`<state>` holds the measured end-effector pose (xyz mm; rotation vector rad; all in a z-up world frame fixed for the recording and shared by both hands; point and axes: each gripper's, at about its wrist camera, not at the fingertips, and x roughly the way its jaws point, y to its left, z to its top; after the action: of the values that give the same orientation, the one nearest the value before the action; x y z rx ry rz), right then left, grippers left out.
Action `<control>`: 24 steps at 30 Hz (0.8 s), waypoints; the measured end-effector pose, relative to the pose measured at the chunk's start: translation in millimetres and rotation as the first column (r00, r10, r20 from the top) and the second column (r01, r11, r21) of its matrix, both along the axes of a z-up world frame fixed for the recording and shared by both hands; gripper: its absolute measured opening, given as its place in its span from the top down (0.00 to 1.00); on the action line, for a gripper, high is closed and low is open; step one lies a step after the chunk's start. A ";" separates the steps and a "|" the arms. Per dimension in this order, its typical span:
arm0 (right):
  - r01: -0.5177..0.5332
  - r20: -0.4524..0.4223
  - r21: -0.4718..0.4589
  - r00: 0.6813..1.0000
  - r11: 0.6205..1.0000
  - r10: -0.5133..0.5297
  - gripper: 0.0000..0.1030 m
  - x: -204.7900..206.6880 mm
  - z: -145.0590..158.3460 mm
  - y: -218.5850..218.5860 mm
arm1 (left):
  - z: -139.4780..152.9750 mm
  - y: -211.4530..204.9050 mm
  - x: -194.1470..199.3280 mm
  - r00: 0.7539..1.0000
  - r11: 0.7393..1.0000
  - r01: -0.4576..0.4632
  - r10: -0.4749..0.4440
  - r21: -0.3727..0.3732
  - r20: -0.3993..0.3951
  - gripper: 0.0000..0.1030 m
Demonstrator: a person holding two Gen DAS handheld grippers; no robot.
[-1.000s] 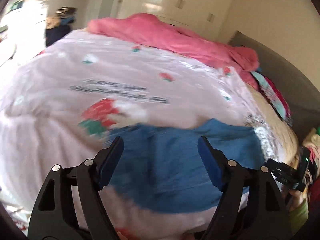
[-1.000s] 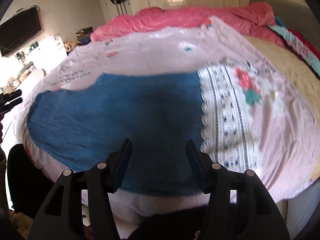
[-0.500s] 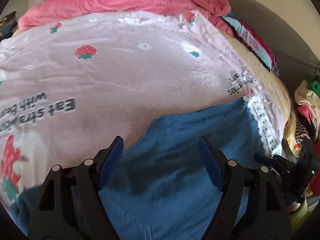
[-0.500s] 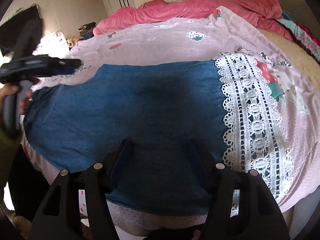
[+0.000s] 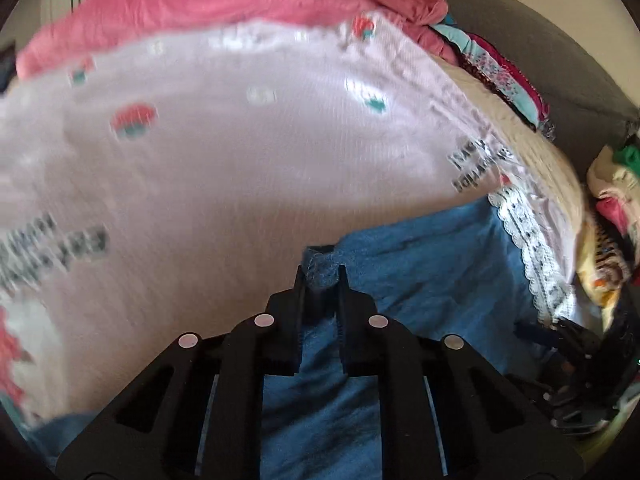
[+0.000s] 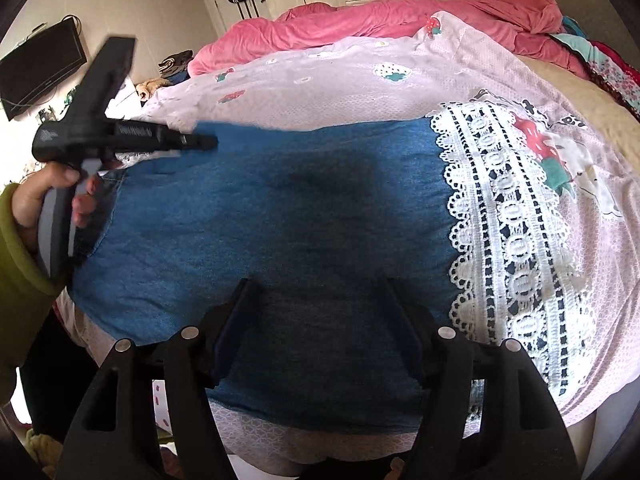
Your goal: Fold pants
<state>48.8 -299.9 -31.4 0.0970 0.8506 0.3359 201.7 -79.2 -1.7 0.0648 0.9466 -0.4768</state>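
Blue pants (image 6: 280, 220) flat on pink bedspread (image 6: 360, 80), right gripper (image 6: 320, 320) fingers spread.

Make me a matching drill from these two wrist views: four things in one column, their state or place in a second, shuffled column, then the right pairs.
Things:
1. left gripper
2. right gripper
3. blue pants
4. pink blanket

States or places:
A. bunched along the far edge of the bed
B. spread flat on the strawberry sheet
C. jaws apart, above the pants' near part
D. pinching a corner of the pants

Pairs: 1-D, 2-C, 3-B, 4-A
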 end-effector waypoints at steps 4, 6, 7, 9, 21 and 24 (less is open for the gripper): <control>0.005 0.000 -0.012 1.000 1.000 -0.005 0.37 0.0 -1.1 0.3 | -24.1 -12.5 18.9 1.000 0.990 -0.012 0.009 0.139 0.021 0.94; 0.005 0.000 -0.018 1.000 1.000 -0.005 0.37 -0.7 -1.5 1.0 | -40.6 -10.1 24.1 1.000 0.989 -0.011 0.010 0.150 0.009 0.93; 0.007 0.000 -0.021 1.000 1.000 -0.007 0.37 -0.9 -1.8 1.4 | -43.5 -8.7 25.2 1.000 0.990 -0.016 0.014 0.141 0.013 0.92; 0.008 0.000 -0.029 1.000 1.000 -0.008 0.37 0.4 -2.0 2.5 | -40.4 -1.3 27.1 0.999 0.995 -0.032 0.031 0.093 0.011 0.91; 0.143 0.051 0.108 0.987 0.984 -0.149 0.37 40.5 66.6 -89.2 | 2.1 17.9 -62.6 0.998 0.991 0.001 0.008 -0.130 0.067 0.50; 0.154 0.028 0.034 0.987 0.987 -0.155 0.38 78.1 67.1 -99.3 | -15.6 8.2 -69.6 0.999 0.994 0.026 -0.022 -0.109 0.039 0.50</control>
<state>126.9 -399.2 35.8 0.1860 0.8024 0.2046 132.1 -71.0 -17.3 -0.0138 0.8822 -0.5470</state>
